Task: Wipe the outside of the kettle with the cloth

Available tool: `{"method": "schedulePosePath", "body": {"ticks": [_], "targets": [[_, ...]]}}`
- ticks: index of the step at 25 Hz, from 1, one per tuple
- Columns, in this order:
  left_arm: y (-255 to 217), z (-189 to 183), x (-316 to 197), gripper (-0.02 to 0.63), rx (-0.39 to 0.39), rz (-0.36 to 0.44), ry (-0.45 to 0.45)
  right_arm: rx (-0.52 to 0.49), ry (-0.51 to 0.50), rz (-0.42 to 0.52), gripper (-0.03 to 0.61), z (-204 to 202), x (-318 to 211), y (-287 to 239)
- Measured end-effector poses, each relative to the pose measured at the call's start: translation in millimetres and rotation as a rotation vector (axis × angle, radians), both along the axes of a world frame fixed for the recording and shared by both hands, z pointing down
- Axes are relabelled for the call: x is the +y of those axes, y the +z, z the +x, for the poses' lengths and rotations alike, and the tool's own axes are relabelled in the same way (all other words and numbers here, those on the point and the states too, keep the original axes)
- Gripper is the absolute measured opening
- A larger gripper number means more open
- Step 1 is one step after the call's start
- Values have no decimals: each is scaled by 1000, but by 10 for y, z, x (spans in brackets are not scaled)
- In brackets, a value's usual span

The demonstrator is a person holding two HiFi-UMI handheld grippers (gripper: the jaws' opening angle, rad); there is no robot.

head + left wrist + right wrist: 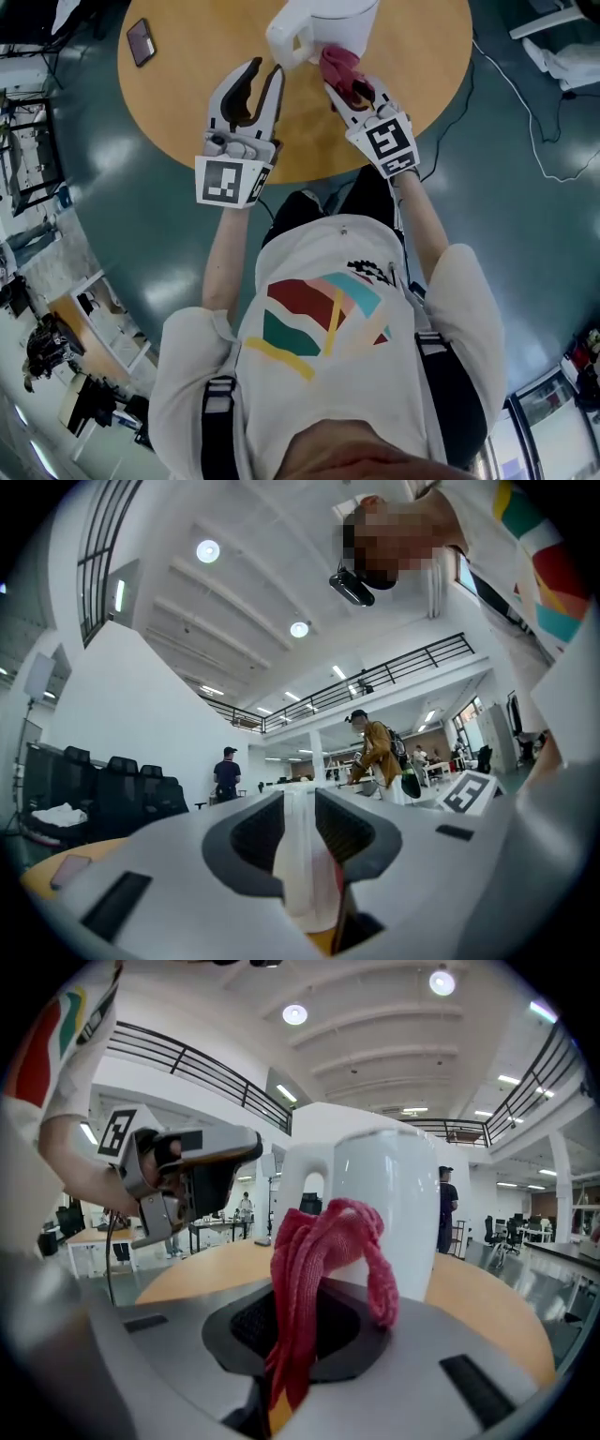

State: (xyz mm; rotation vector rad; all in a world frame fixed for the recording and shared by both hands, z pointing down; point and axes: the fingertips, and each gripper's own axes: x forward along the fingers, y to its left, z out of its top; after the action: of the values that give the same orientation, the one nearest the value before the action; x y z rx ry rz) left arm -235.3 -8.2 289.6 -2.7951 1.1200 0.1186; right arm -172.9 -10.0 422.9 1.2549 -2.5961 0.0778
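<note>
No words or numbers clear enough to read anywhere, only black-and-white square marks [228, 181] on the cubes of the left gripper [267, 69] and the right gripper [348, 87].

The top edge of the head view cuts off the kettle [328, 23], so we see only part of its body and handle, and the far side of the round table [187, 103] runs out of frame with it. The cloth [339, 66] covers the fingertips of the right gripper [345, 86]. In the right gripper view, the cloth's lower end disappears down between the jaws, and cloth and gripper body together hide the kettle's base. In the left gripper view a white strip [298, 855] of the kettle fills the gap of the left gripper [298, 797], but we cannot tell whether the pads press on it. The dark flat object [141, 40] at the table's far left is too small for us to identify.
</note>
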Motion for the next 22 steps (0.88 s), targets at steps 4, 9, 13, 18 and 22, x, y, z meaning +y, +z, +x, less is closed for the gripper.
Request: {"method": "schedulePosePath", "body": {"ticks": [4, 9, 13, 18, 22], "targets": [[-395, 86, -69, 134, 100, -8, -153, -17, -48, 24, 38, 363, 14, -650], [-376, 624, -115, 43, 154, -113, -351, -86, -120, 62, 38, 1100, -176, -1152], [-323, 1020, -249, 43, 186, -94, -447, -152, -231, 72, 38, 1386, -456, -1248], [-397, 1064, -355, 43, 189, -94, -517, -132, -350, 51, 38, 1324, -478, -1341], [-412, 1080, -380, 43, 167, -104, -547, -146, -369, 36, 38, 1298, -482, -1419]]}}
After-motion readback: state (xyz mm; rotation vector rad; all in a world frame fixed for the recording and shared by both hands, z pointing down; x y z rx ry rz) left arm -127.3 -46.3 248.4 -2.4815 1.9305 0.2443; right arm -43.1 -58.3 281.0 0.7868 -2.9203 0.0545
